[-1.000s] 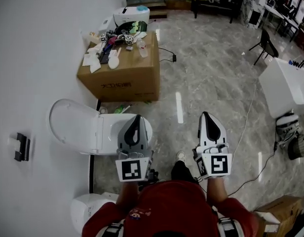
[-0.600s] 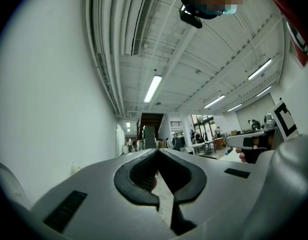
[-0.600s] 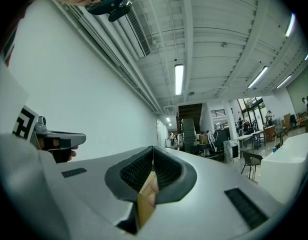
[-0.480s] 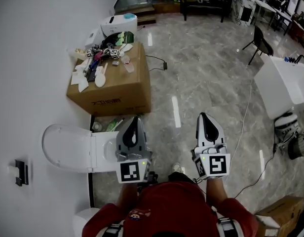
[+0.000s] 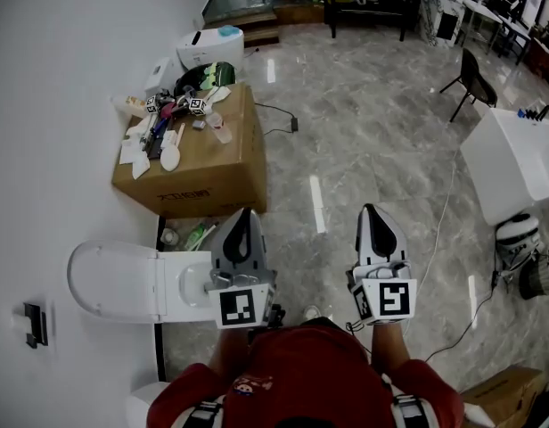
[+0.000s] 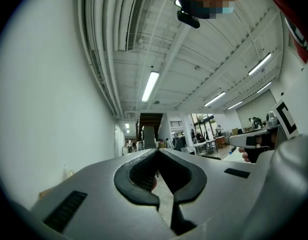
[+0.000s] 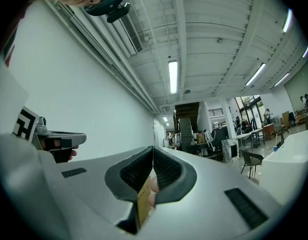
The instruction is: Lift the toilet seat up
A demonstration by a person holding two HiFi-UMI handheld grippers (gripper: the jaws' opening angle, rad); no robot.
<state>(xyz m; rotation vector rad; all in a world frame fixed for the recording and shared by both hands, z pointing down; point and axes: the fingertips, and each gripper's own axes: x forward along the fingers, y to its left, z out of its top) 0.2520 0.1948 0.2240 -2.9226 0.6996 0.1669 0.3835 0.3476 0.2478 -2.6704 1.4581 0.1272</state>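
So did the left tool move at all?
Yes. Measured against the toilet, the left tool has gone forward toward the cardboard box; its tip now pokes past the bowl.

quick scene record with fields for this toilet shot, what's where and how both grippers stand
toilet: white toilet against the white wall, at the left of the head view
lid: white oval lid raised toward the wall; cannot tell whether the seat is up with it
left gripper: left gripper jaws together, empty, overlapping the bowl in the head view
right gripper: right gripper jaws together, above the grey marble floor
beyond toilet: brown cardboard box with small clutter on top
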